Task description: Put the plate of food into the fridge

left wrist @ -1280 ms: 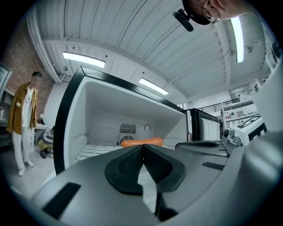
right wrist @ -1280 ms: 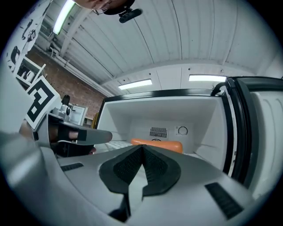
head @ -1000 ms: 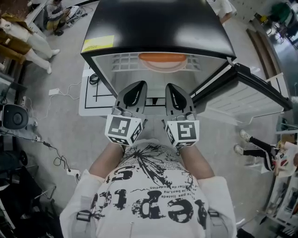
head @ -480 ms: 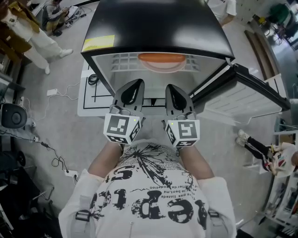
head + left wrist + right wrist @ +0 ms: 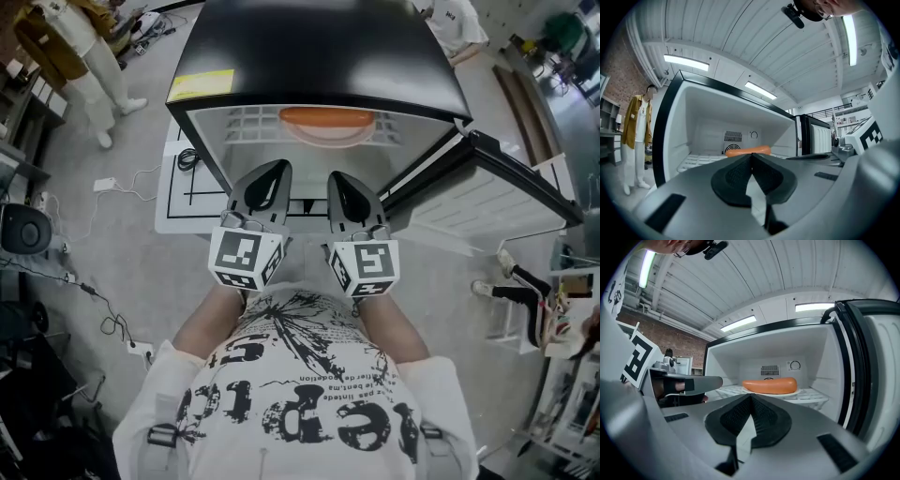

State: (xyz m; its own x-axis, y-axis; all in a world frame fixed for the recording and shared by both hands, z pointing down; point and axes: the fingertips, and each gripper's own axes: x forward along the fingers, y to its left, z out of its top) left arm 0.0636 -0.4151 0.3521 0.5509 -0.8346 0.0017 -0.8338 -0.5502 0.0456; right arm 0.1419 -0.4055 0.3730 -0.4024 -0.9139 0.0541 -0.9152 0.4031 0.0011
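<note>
A small black fridge (image 5: 319, 56) stands open in front of me. On its white wire shelf (image 5: 813, 396) lies a white plate (image 5: 785, 393) with an orange sausage (image 5: 769, 385), also seen as the sausage (image 5: 327, 117) in the head view and the sausage (image 5: 747, 150) in the left gripper view. Both grippers hang side by side just outside the fridge's opening, apart from the plate. My left gripper (image 5: 272, 176) is shut and holds nothing. My right gripper (image 5: 339, 183) is shut and holds nothing.
The fridge door (image 5: 506, 187) swings open to the right. A white mat (image 5: 183, 192) with black lines lies under the fridge. A person (image 5: 80, 52) in a brown jacket stands at the far left. Cables (image 5: 112, 309) run over the grey floor at left.
The right gripper has shifted slightly to the left. The person at the far left has walked a little to the right. The plate has not moved.
</note>
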